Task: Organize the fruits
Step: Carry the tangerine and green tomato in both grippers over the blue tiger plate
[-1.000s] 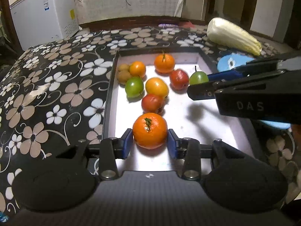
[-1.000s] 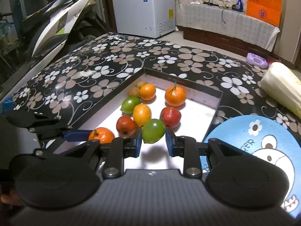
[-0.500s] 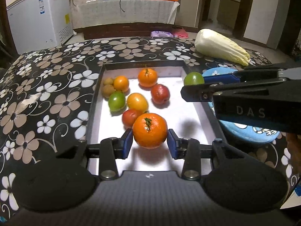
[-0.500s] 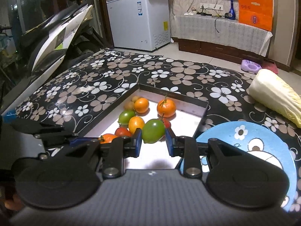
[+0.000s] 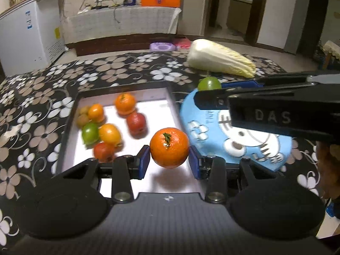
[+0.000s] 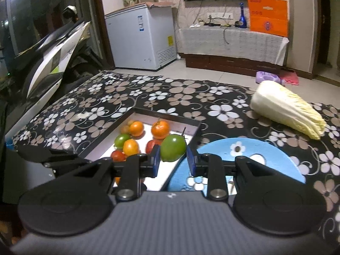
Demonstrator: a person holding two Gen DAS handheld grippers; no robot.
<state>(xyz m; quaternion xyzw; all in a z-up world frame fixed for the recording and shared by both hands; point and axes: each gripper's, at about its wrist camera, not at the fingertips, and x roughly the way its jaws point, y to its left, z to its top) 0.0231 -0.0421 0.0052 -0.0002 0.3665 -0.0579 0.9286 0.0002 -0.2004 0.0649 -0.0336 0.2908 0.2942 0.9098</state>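
Note:
My left gripper (image 5: 169, 161) is shut on an orange tangerine (image 5: 169, 147) and holds it in the air over the right side of the white tray (image 5: 70, 114). My right gripper (image 6: 172, 158) is shut on a green fruit (image 6: 173, 148) and holds it above the tray's right edge, next to the blue plate (image 6: 274, 159). The green fruit also shows in the left wrist view (image 5: 208, 83), above the blue plate (image 5: 212, 131). Several red, orange, yellow and green fruits (image 5: 109, 132) lie in the tray.
A napa cabbage (image 5: 221, 58) lies on the flowered tablecloth (image 5: 38, 89) beyond the plate. A white freezer (image 6: 142, 42) and a scooter (image 6: 53, 57) stand past the table's far left side.
Both grippers have risen and moved right with their fruits. The tangerine has left the tray floor and the green fruit now hangs by the blue plate.

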